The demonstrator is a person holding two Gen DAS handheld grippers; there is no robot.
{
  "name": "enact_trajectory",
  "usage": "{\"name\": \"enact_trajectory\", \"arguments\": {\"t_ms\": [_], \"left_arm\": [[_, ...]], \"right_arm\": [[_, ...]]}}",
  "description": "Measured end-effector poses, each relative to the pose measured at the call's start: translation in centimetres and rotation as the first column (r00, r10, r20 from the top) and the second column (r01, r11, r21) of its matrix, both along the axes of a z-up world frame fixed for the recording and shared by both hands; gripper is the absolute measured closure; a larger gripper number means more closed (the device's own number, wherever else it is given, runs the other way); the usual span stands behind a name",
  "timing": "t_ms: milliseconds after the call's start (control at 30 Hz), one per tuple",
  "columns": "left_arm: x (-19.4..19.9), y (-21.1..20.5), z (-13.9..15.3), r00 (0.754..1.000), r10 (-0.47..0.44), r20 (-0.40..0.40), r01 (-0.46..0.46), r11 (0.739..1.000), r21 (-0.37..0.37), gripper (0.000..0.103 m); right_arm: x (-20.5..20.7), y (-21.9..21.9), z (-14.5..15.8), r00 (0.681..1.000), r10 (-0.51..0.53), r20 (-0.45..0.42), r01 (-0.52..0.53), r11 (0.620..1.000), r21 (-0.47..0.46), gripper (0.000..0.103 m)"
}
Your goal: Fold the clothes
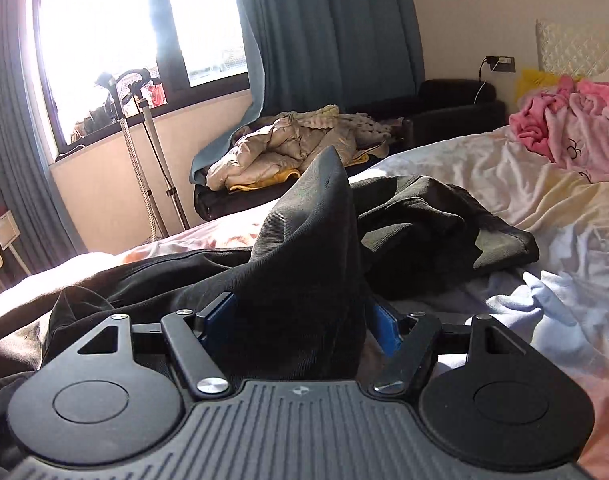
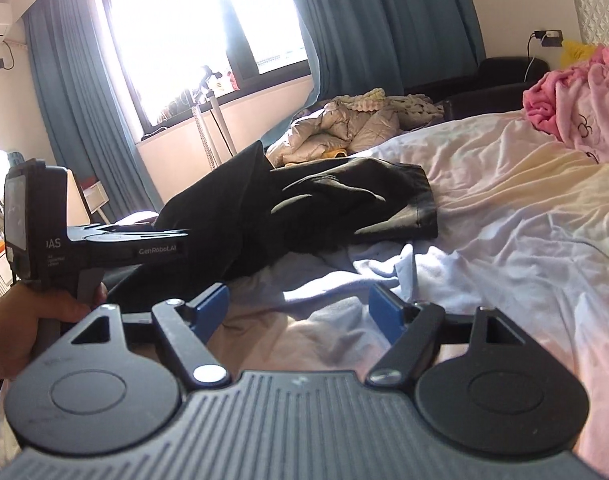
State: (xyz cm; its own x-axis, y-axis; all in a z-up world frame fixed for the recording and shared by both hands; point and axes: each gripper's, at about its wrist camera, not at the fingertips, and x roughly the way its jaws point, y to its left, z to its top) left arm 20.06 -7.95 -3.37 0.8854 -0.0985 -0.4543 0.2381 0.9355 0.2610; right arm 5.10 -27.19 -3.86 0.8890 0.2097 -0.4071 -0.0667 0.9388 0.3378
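Left hand-held gripper [image 1: 300, 320] spread wide, black garment [image 1: 312, 248] bunched between pads, grip unclear. Right hand-held gripper [image 2: 300, 308] spread, empty, over bed [image 2: 504, 220] beside garment.

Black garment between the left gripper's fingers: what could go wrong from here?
1. The black garment stands bunched between the left gripper fingers, which look wide apart; it may slip out.
2. The rest lies crumpled on the bed sheet, so folding now could trap creases.
3. The right gripper is empty over loose sheet and might pinch it.
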Motion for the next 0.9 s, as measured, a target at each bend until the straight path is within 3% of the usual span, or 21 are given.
{"name": "enact_trajectory", "arguments": {"t_ms": [167,200,233,267,300,400,667,800,900], "left_arm": [[4.6,-2.6,-0.8,0.999,0.035,0.004,-0.035,0.998,0.056,0.029],[5.4,-2.9,-0.9,0.999,0.053,0.003,-0.053,0.996,0.065,0.037],[5.9,-3.0,-0.9,0.998,0.066,0.0,-0.066,0.995,0.071,0.057],[6.2,-3.1,-0.7,0.998,0.07,-0.009,-0.069,0.995,0.071,0.07],[6.3,-3.1,-0.5,0.998,0.061,-0.021,-0.06,0.996,0.065,0.095],[4.7,-2.7,0.8,1.0,0.017,-0.008,-0.017,0.998,0.059,0.097],[-3.8,1.3,6.2,0.997,-0.073,0.013,0.074,0.995,-0.06,0.098],[-8.9,2.9,5.9,0.992,-0.126,-0.016,0.124,0.99,-0.062,0.098],[-12.0,3.5,3.6,0.988,-0.128,-0.082,0.12,0.988,-0.097,0.098]], "right_arm": [[1.1,-0.7,-1.0,1.0,-0.015,-0.022,0.015,1.0,0.001,0.025],[1.2,-0.8,-1.2,1.0,-0.015,-0.027,0.015,1.0,0.002,0.025],[1.3,-0.8,-1.4,0.999,-0.015,-0.032,0.015,1.0,0.003,0.025],[1.4,-0.8,-1.7,0.999,-0.015,-0.036,0.015,1.0,0.003,0.025],[1.5,-0.8,-1.8,0.999,-0.015,-0.037,0.015,1.0,0.0,0.025],[1.7,-0.6,-2.0,0.999,-0.015,-0.037,0.014,1.0,-0.019,0.025],[0.9,-0.5,-1.4,1.0,-0.026,-0.015,0.026,0.999,-0.039,0.025],[0.2,-0.1,-0.7,1.0,-0.019,0.011,0.019,0.998,-0.058,0.025],[-0.2,0.2,-0.4,1.0,-0.018,0.018,0.019,0.997,-0.078,0.025]]}}
